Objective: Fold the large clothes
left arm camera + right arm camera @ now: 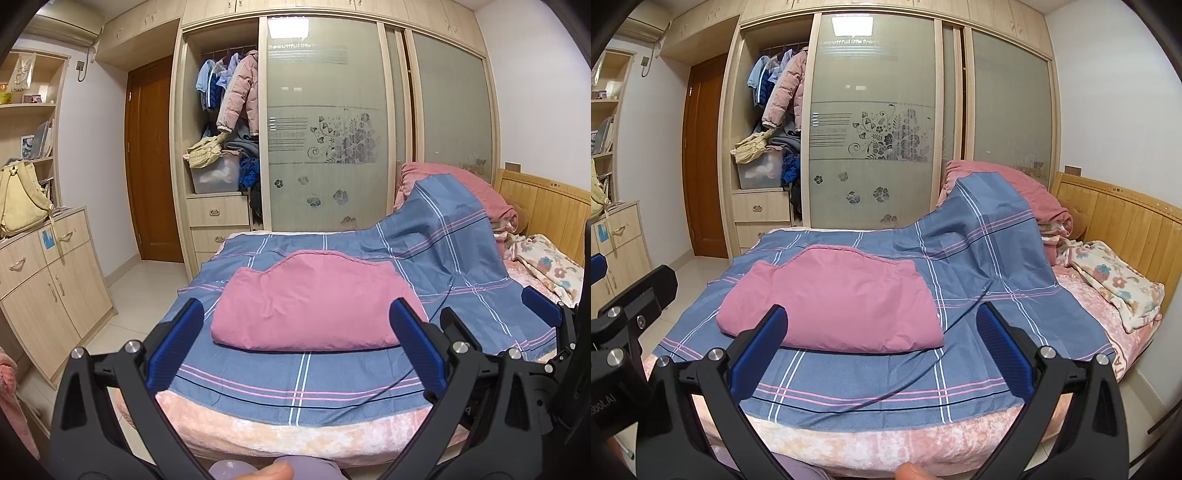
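A pink padded garment (314,306) lies folded into a thick rectangle on a blue plaid sheet (295,373) spread over the bed. It also shows in the right wrist view (834,302). My left gripper (295,314) is open and empty, held above the bed's near edge in front of the garment. My right gripper (882,321) is open and empty, beside the left one and a little right of the garment. The right gripper's blue pad (541,306) shows at the right edge of the left wrist view.
The sheet rises over a pile of pink bedding (1015,184) at the far right. A floral blanket (1115,280) lies by the wooden headboard (1126,218). A wardrobe with glass doors (325,122) stands behind the bed. A low cabinet (48,288) with a yellow backpack (18,199) is at the left.
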Tool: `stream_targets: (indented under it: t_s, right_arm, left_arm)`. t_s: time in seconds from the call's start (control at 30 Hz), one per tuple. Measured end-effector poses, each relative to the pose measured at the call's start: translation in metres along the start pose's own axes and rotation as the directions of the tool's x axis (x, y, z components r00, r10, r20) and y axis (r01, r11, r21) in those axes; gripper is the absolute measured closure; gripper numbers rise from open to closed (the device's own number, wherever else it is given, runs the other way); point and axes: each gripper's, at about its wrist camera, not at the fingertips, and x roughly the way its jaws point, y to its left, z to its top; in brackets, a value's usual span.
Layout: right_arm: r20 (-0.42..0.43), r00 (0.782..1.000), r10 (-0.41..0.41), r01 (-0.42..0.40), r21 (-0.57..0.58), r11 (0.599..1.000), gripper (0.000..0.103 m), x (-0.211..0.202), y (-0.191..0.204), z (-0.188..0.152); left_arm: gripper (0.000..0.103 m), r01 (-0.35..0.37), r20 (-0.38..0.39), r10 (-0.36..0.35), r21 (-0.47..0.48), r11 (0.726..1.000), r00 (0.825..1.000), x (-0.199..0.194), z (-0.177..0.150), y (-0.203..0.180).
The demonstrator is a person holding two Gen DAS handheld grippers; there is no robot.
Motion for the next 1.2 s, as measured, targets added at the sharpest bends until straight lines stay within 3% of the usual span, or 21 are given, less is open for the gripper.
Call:
stream_targets:
  t_s: [1.2]
  right_arm:
    - [-0.003, 1.000, -0.010, 0.010, 0.002, 1.000, 0.001, -0.0029, 0.0042, -0.0051]
  left_arm:
    - [0.002, 0.010, -0.014, -0.010, 0.007, 1.000, 1.000, 0.0030, -0.0064, 0.0025]
